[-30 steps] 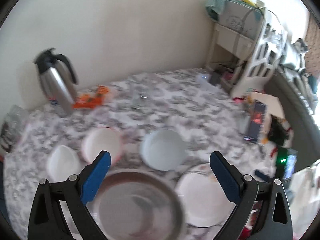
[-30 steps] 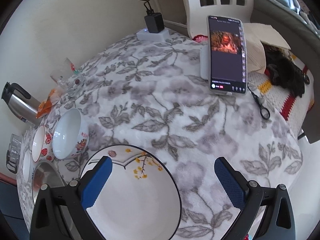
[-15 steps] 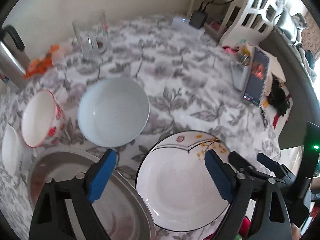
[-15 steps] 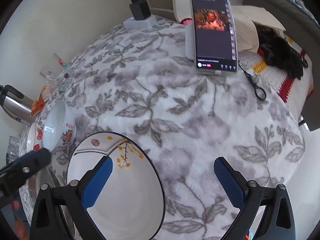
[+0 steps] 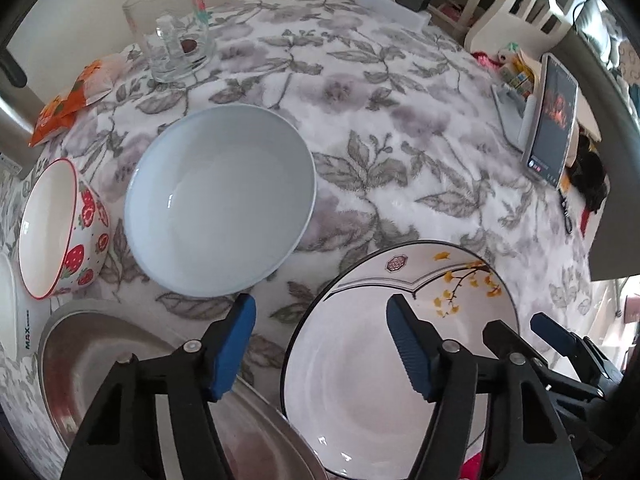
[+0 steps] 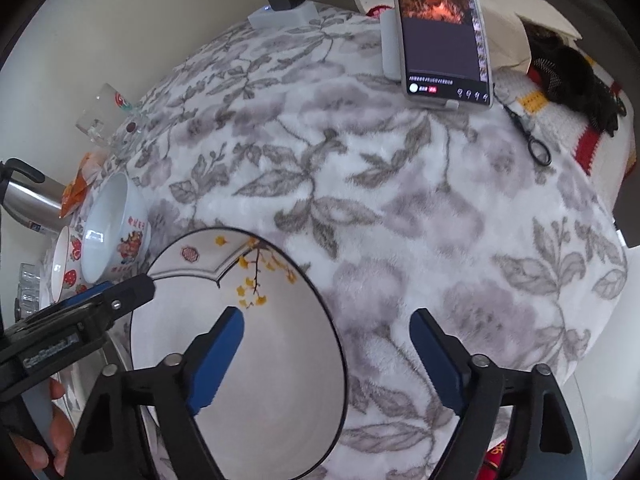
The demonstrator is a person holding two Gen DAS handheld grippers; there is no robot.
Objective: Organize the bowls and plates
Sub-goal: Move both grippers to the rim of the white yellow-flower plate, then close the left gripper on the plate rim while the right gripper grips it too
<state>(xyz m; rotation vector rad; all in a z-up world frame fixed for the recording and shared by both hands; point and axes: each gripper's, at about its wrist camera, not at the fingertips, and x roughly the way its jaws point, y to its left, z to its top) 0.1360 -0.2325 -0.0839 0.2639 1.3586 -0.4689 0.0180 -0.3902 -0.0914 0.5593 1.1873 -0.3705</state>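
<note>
The white shallow plate with a black rim and a yellow blossom sprig (image 5: 400,360) lies flat on the cloth at the near edge of the table, its left rim just beside, possibly overlapping, the round stainless steel tray (image 5: 120,360). Both grippers straddle its rim. The left gripper (image 5: 320,344) has one pad inside the plate and one outside over the cloth; the right gripper (image 6: 328,360) stands likewise at the opposite rim. Both sets of jaws are closing, yet neither appears to press on the rim, so the plate is judged not yet gripped.

Nothing is stacked. The pale blue wide bowl (image 5: 220,200), the strawberry-patterned white bowl (image 5: 60,228) and the tray all sit singly, side by side. Sorting is judged barely begun.

The surface is a plush white cloth with grey leaf print (image 6: 360,200). Beyond stand a clear glass mug (image 5: 172,28), a lit phone on a stand (image 6: 440,32) and a steel flask (image 6: 32,200) against a cream wall.
</note>
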